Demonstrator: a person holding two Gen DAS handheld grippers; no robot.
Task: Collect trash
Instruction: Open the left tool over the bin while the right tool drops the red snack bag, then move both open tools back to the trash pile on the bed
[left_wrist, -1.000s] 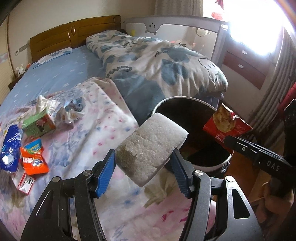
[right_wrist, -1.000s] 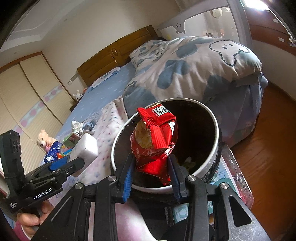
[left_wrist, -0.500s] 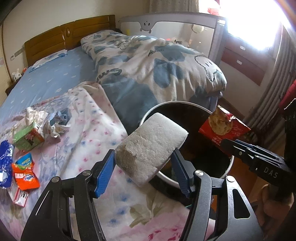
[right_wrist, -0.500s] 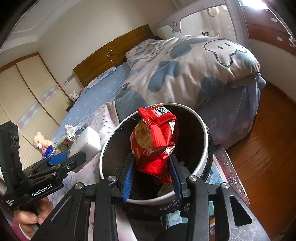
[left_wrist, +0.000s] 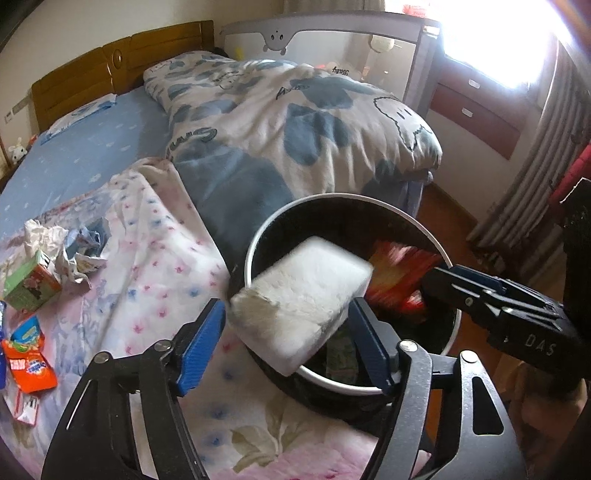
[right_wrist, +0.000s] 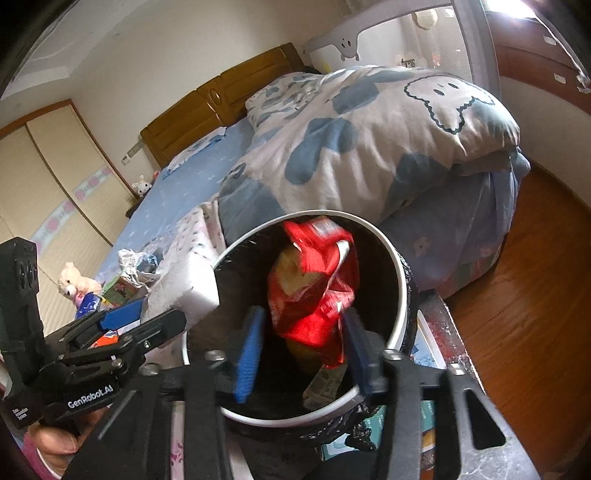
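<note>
A round black bin with a white rim (left_wrist: 255, 247) (right_wrist: 400, 269) stands beside the bed. My left gripper (left_wrist: 286, 339) is open; the white foam block (left_wrist: 303, 299) sits loose between its blue pads, over the bin's near rim. It also shows in the right wrist view (right_wrist: 184, 284). My right gripper (right_wrist: 301, 350) is open above the bin mouth; the red snack bag (right_wrist: 314, 291) is blurred and dropping between its fingers into the bin. The bag shows blurred in the left wrist view (left_wrist: 399, 273).
More trash lies on the floral blanket at left: crumpled paper (left_wrist: 70, 247), a green carton (left_wrist: 31, 284), an orange packet (left_wrist: 31, 365). A blue-patterned duvet (left_wrist: 295, 122) lies behind the bin. Wooden floor (right_wrist: 528, 295) is to the right.
Both grippers have moved over the bin and opened. The red bag has slipped from the right gripper's grip and falls; the foam block has come loose in the left gripper.
</note>
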